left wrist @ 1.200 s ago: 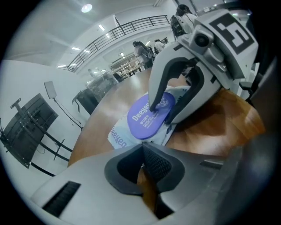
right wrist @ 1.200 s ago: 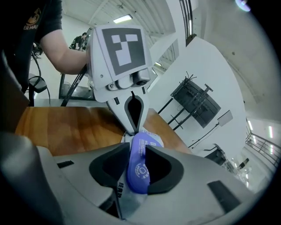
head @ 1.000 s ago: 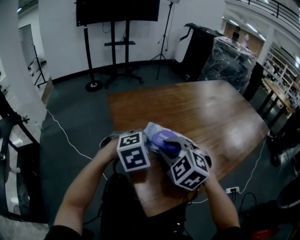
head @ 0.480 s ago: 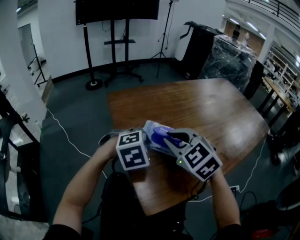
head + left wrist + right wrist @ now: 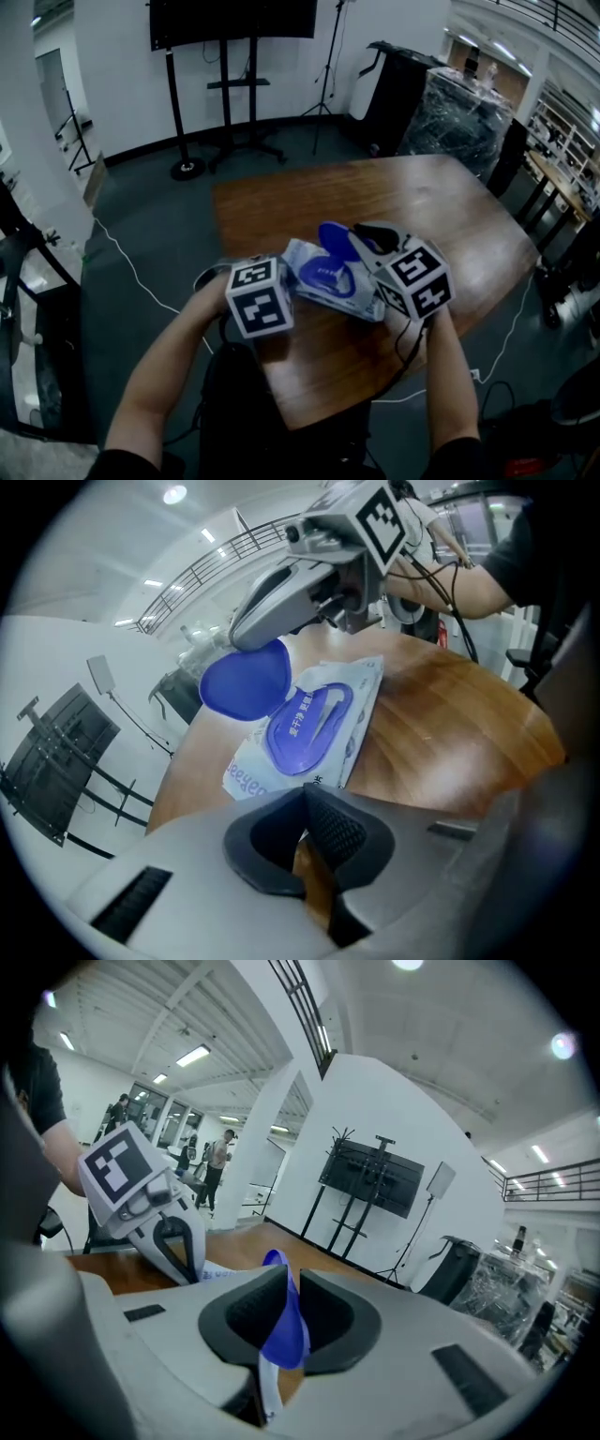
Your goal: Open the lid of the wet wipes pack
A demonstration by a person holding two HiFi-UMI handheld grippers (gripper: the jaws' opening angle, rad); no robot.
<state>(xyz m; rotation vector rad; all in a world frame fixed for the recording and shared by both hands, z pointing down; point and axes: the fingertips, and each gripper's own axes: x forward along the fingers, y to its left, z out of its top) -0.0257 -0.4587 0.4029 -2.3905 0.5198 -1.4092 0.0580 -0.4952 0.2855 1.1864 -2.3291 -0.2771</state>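
The wet wipes pack [image 5: 323, 281] lies on the wooden table [image 5: 422, 197], white with a blue oval opening [image 5: 305, 726]. Its blue lid [image 5: 335, 242] stands raised off the pack, hinged up at the far side. My right gripper [image 5: 361, 234] has the lid's edge [image 5: 284, 1330] between its pads, and its jaws are closing on it. In the left gripper view the right gripper [image 5: 246, 635] hangs above the round lid [image 5: 246, 680]. My left gripper [image 5: 305, 808] is shut at the pack's near end, which runs under its pads. In the right gripper view the left gripper [image 5: 178, 1246] rests on the pack.
A black screen on a wheeled stand [image 5: 230, 84] and a plastic-wrapped stack [image 5: 459, 112] are beyond the table. Cables run over the grey floor [image 5: 131, 272]. The table's near edge [image 5: 309, 412] is just below my hands.
My right gripper rose and moved right and away, and the blue lid swung up off the pack with it. The left gripper and the pack stayed put.
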